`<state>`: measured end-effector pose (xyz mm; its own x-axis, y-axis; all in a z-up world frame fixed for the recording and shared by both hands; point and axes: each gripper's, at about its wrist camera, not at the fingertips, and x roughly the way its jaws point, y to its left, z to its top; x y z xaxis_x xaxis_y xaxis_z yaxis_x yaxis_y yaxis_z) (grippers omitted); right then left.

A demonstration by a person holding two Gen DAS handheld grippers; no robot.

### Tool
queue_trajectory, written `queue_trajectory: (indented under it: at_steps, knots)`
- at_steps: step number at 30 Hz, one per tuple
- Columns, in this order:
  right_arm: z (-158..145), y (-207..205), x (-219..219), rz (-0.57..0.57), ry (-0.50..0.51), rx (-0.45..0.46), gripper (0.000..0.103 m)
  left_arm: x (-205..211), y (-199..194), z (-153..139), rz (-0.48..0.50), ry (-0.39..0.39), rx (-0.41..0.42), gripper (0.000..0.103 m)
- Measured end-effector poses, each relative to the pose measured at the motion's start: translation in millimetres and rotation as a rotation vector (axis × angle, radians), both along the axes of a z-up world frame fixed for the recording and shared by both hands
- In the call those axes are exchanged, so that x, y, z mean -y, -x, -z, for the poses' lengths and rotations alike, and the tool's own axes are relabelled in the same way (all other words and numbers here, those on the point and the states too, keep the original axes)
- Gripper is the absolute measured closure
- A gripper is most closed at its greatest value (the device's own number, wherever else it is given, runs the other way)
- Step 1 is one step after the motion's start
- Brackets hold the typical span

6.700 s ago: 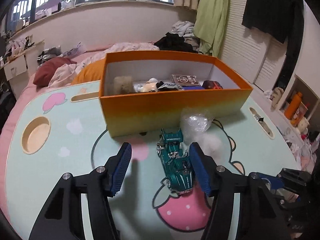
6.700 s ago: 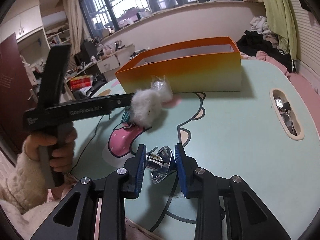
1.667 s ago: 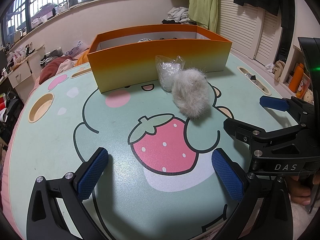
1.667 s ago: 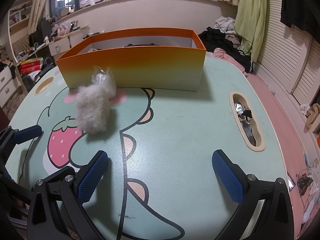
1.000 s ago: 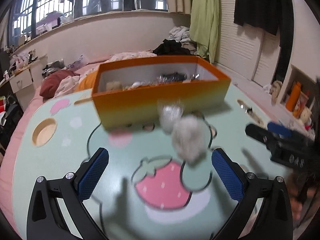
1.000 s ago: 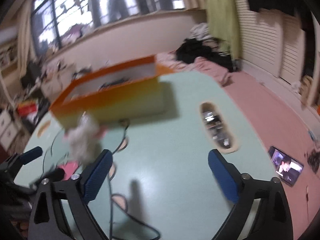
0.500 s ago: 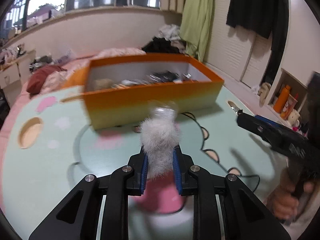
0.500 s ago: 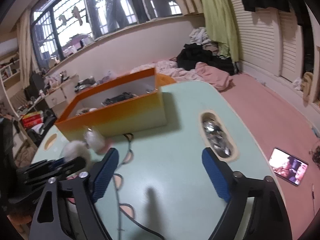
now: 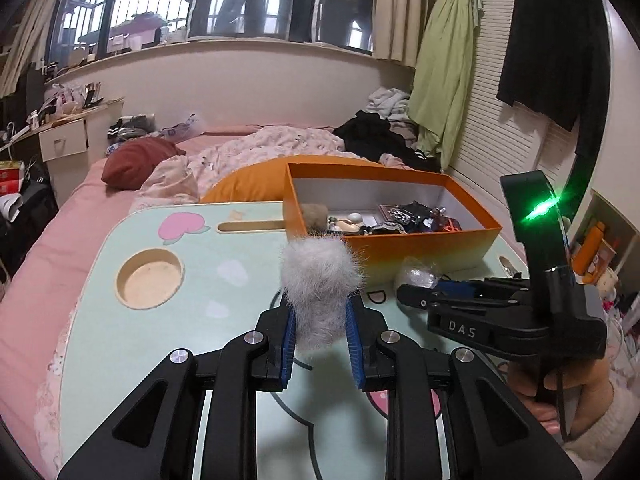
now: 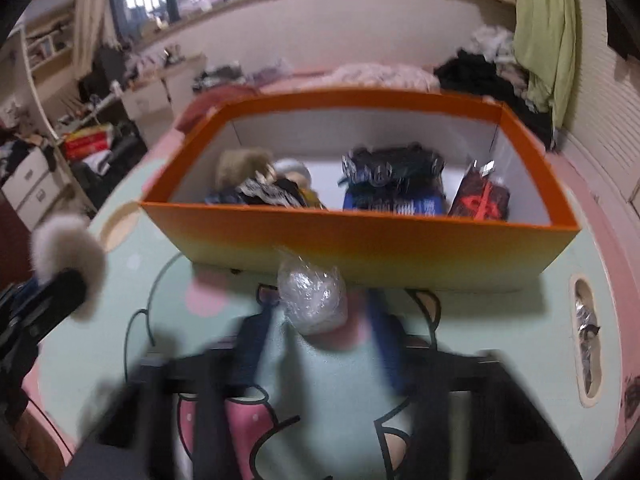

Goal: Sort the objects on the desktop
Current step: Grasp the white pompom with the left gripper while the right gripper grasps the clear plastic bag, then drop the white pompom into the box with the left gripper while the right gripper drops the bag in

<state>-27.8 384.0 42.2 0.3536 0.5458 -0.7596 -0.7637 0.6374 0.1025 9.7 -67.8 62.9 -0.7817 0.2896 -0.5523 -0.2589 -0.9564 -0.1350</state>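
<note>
With the left gripper (image 9: 319, 332) clenched on the fur ball (image 9: 320, 280) and the right gripper (image 10: 316, 332) closed around the plastic bag (image 10: 312, 300), carry both over the orange box (image 10: 360, 240) rim before letting go

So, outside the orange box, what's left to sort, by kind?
Grey fur pompom, held in the left gripper: 1
Crinkled clear plastic bundle, between the right gripper's fingers: 1
Total: 2

Left tongs (image 9: 320, 340) have clamped and lifted the fur ball (image 9: 320, 284); right tongs (image 10: 316, 344) closed around the plastic bag (image 10: 312, 296).
</note>
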Motion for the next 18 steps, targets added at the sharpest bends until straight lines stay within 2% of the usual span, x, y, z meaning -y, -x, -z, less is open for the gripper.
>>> queue_trajectory:
  at_steps: [5,8,11,15,18]
  knots:
    - [-9,6,33,-0.026,-0.093,0.026,0.076,-10,-4,-2,0.038,0.0,-0.003,0.08]
    - [-31,12,58,-0.031,-0.161,0.061,0.076,-22,-5,-11,0.07,0.0,-0.024,0.08]
    - [-61,8,66,-0.027,-0.219,0.106,0.076,-38,5,-26,0.092,-0.009,-0.044,0.08]
    - [-93,-17,52,-0.017,-0.246,0.123,0.076,-55,44,-47,0.08,-0.023,-0.045,0.08]
    - [-100,-46,32,-0.017,-0.212,0.066,0.076,-66,85,-51,0.067,-0.038,0.009,0.079]
